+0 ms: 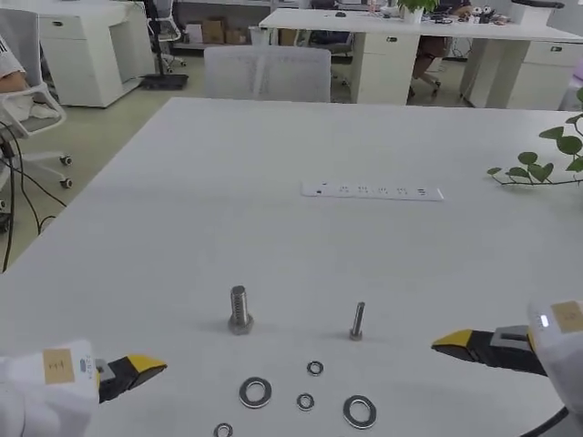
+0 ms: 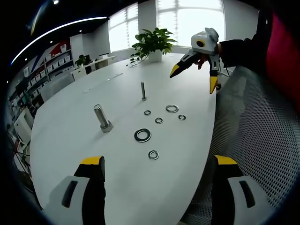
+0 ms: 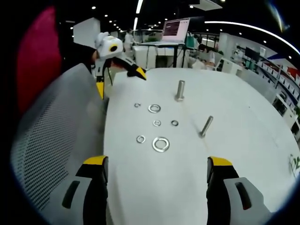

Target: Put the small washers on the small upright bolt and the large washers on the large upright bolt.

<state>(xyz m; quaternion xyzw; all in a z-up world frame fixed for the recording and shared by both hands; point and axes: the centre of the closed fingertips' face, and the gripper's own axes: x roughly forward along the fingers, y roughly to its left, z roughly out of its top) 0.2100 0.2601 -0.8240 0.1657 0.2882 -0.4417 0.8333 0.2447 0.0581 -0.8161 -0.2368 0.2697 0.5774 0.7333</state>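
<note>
On the white table the large bolt stands upright at the left, and the thinner small bolt stands to its right. Two large washers and several small washers lie flat just in front of the bolts. My left gripper is open and empty near the table's front left, well short of a small washer. My right gripper is open and empty at the front right, with a large washer ahead of it. Each gripper hovers apart from the parts.
A white power strip lies mid-table beyond the bolts. Plant leaves reach in from the right edge. A white mesh chair stands at the table's far edge, and another mesh chair sits at the near edge.
</note>
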